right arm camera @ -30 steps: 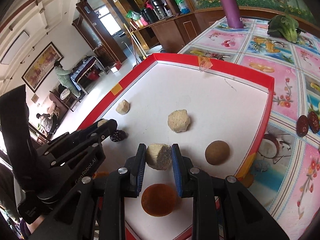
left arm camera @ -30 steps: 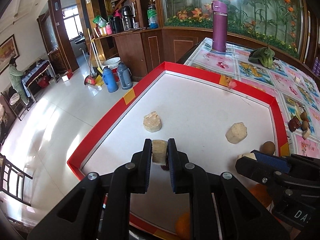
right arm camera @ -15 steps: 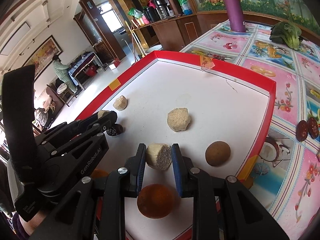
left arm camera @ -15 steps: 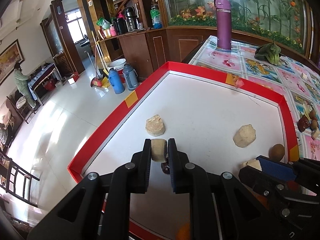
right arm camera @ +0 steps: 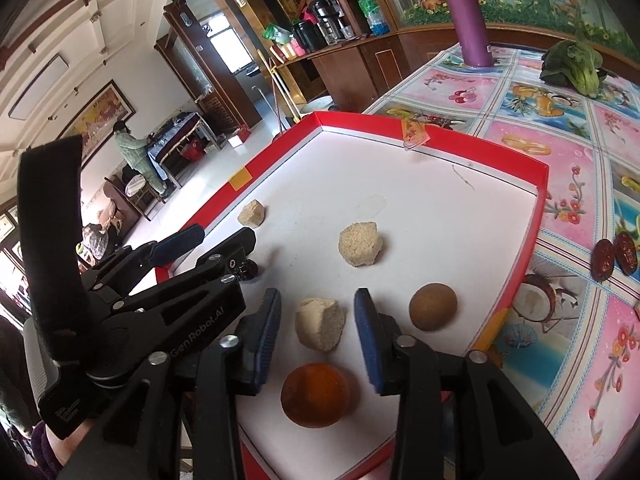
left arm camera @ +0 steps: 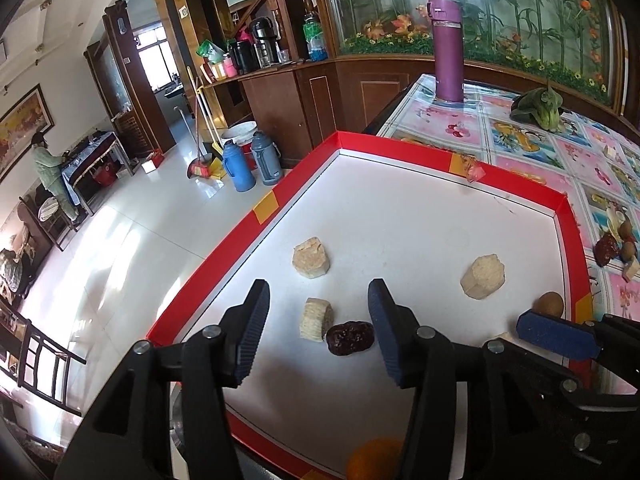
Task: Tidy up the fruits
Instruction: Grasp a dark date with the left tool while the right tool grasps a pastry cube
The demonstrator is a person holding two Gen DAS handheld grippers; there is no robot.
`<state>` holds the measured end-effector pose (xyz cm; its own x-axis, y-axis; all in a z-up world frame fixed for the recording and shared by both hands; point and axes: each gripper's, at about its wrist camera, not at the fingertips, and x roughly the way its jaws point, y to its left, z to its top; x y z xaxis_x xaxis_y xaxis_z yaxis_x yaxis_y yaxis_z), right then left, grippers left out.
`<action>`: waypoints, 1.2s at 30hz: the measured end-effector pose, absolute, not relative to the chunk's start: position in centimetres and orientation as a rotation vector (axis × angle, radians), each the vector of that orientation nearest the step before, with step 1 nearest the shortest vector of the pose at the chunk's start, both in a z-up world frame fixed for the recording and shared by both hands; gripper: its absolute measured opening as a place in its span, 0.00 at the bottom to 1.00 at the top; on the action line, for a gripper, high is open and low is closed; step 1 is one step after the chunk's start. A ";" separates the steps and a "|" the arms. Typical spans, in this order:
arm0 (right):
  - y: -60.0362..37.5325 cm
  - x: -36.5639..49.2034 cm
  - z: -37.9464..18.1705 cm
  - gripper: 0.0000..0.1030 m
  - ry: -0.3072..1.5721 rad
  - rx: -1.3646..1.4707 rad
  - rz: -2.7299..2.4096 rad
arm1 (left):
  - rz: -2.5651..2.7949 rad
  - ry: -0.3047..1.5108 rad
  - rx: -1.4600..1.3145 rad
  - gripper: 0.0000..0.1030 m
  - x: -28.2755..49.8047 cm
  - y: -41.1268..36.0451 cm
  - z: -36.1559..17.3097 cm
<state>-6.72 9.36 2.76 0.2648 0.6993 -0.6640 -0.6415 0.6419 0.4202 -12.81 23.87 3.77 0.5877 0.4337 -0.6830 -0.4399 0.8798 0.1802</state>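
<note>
Left gripper wide open, empty; pale chunk lies betw fingers, dark date touching it; orange half hidden. Right gripper wide open w/ torn chunk between, untouched; orange fruit nearer.

Place: a home living and dining room is shown.
Evidence: a fish tank, thermos flasks, a broom and a framed painting are seen.

Four beige chunks on the tray, one orange, one brown fruit, one date inside, two dates outside
</note>
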 end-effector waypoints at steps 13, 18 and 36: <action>-1.2 -5.2 4.8 0.42 0.841 0.248 0.774 | 0.450 0.754 -0.003 0.69 -13.6 20.9 6.2; -8.0 -4.6 4.5 0.44 0.832 0.298 0.629 | 0.364 0.744 0.043 0.73 -13.4 17.3 6.8; -7.4 -1.1 2.3 0.44 0.918 0.089 0.514 | 0.156 0.811 0.116 0.74 -12.2 9.5 6.4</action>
<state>-1.06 -7.42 2.27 0.4959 0.4605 -0.7362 -0.3862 0.8763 0.2880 -12.21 9.53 6.41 0.6781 0.1832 -0.7118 -0.0945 0.9821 0.1627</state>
